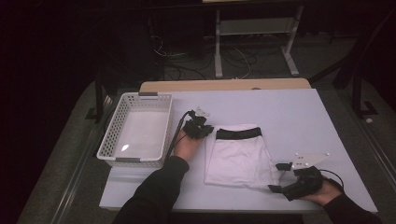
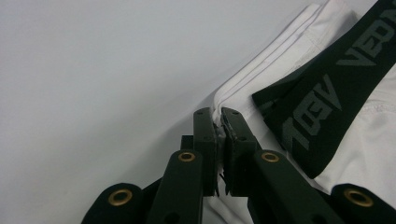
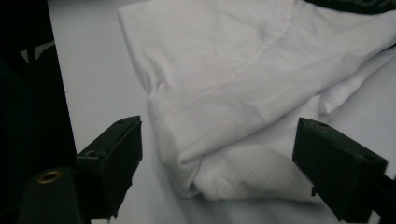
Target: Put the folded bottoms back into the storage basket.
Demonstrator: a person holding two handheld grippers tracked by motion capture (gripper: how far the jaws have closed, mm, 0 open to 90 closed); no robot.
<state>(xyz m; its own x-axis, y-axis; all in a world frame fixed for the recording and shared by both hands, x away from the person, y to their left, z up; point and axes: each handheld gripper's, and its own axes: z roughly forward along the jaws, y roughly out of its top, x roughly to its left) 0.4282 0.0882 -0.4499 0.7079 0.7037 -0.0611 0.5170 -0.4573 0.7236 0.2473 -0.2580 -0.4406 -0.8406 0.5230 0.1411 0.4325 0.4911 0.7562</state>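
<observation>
The folded white garment (image 1: 240, 158) lies at the centre of the white table (image 1: 289, 112), its black waistband (image 1: 238, 133) along its upper edge. The left gripper (image 1: 201, 129) pinches the garment's upper-left corner. The right gripper (image 1: 278, 177) stands wide astride the lower-right corner — pads not touching. The white basket (image 1: 116, 130) sits at left; bare tabletop lies right and above.

I see white folded cloth shorts (image 1: 240, 161) with a black, grey-lettered waistband (image 2: 327, 109), a white lattice plastic basket (image 1: 112, 135), and a pale tabletop (image 1: 289, 116).
</observation>
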